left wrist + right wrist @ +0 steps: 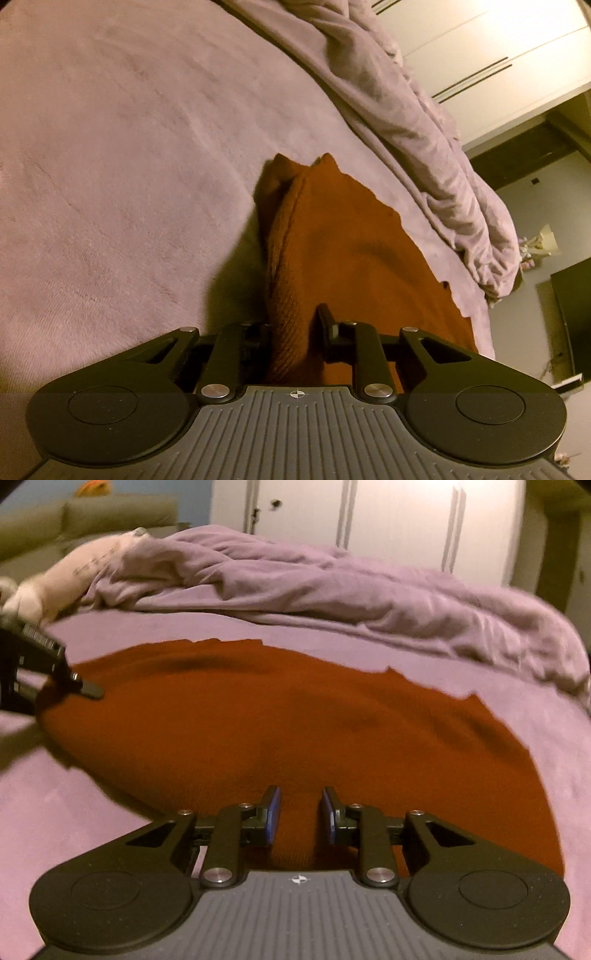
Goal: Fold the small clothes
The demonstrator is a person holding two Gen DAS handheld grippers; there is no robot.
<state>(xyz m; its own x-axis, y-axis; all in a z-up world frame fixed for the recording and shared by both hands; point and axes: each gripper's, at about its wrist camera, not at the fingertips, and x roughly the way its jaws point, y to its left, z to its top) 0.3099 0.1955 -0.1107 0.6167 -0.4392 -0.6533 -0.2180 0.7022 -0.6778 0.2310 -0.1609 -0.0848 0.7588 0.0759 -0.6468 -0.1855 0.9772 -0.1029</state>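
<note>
The bed fills both views under its mauve cover, the best flat ground we have for folding. On it, mid-frame, lies the rust knit garment, spread flat. The crumpled duvet sits pushed to the upper frame, probably to clear room. Our left gripper pinches a raised fold at one end; its left finger is hidden by cloth. Our right gripper stands narrow over the near edge; we cannot tell if it grips.
</note>
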